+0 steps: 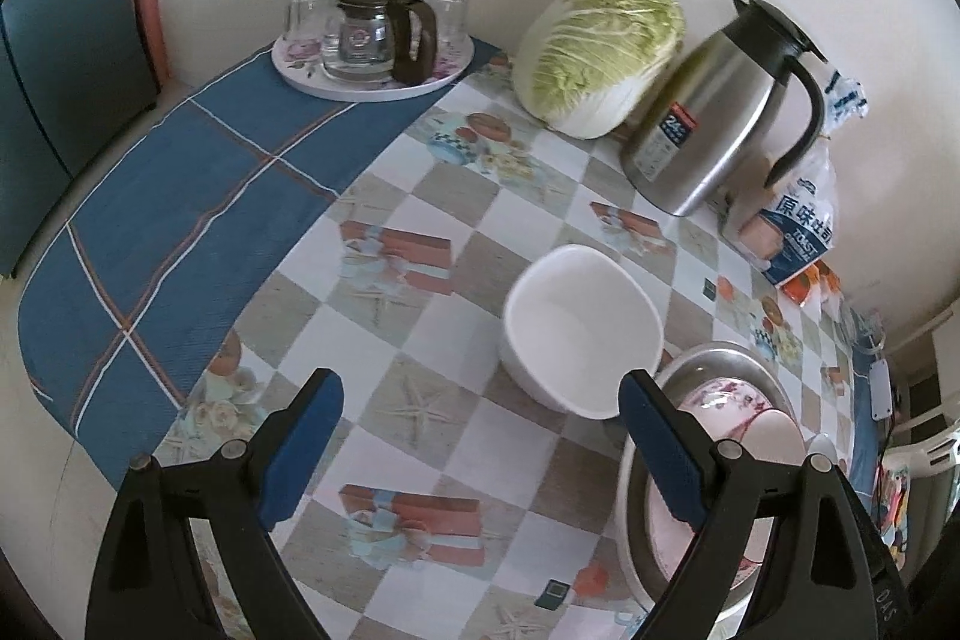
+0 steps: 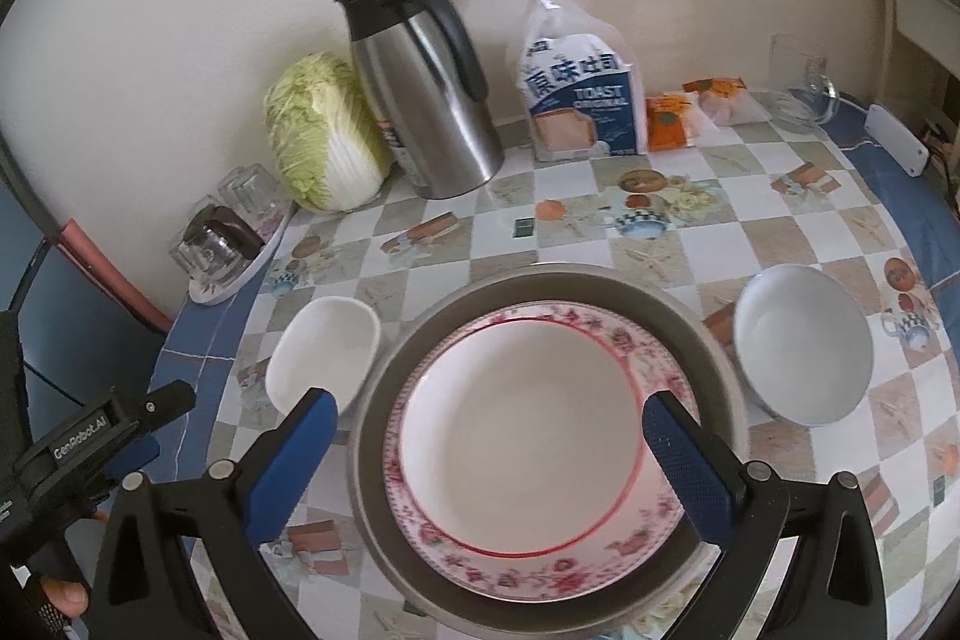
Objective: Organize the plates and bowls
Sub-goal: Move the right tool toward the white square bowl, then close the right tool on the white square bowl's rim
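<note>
Below the wide-open, empty right tool (image 2: 486, 451) lies the floral plate (image 2: 528, 460) inside a metal basin (image 2: 708, 334)

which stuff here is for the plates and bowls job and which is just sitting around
For the job: floral plate, metal basin under it, squarish white bowl, round white bowl.

Just lying about: cabbage, steel jug, bread bag, tray with glass pot and glasses.
</note>
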`<state>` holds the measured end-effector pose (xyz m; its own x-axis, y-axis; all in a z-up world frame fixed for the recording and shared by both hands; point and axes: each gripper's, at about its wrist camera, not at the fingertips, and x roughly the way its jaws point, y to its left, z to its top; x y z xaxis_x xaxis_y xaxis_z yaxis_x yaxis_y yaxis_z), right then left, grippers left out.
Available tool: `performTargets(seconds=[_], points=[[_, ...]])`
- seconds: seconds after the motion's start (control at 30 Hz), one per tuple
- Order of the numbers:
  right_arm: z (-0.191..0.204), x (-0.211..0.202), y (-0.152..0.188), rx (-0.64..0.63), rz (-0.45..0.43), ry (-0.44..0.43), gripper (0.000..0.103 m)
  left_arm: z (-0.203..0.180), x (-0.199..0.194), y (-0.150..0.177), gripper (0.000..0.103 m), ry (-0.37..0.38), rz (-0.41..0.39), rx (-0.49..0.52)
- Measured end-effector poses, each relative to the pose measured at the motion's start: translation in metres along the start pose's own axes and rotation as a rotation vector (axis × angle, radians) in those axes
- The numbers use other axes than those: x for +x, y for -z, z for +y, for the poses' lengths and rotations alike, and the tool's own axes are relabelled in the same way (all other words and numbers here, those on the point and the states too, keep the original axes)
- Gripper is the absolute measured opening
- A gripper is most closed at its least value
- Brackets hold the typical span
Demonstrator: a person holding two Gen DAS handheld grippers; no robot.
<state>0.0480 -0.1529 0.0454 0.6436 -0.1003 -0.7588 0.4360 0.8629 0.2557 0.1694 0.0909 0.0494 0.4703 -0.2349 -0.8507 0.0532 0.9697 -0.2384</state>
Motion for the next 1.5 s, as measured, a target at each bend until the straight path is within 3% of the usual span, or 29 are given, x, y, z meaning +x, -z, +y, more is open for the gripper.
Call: performTargets(seconds=[0.77,1.2,1.5], points=[[0.092,0.036,0.021,-0.116,0.019,-0.075,0.103,0.048,0.010,-0.013,0.093,-0.001,0.016,-0.093],[0.097,0.048,0.016,-0.118,0.015,-0.030,0.103,0.058,0.018,-0.023,0.093,0.090,0.015,-0.165],[0.088,0.044,-0.017,-0.063,0.000,-0.035,0.103,0.064,0.037,-0.028,0.093,0.131,0.015,-0.212]])
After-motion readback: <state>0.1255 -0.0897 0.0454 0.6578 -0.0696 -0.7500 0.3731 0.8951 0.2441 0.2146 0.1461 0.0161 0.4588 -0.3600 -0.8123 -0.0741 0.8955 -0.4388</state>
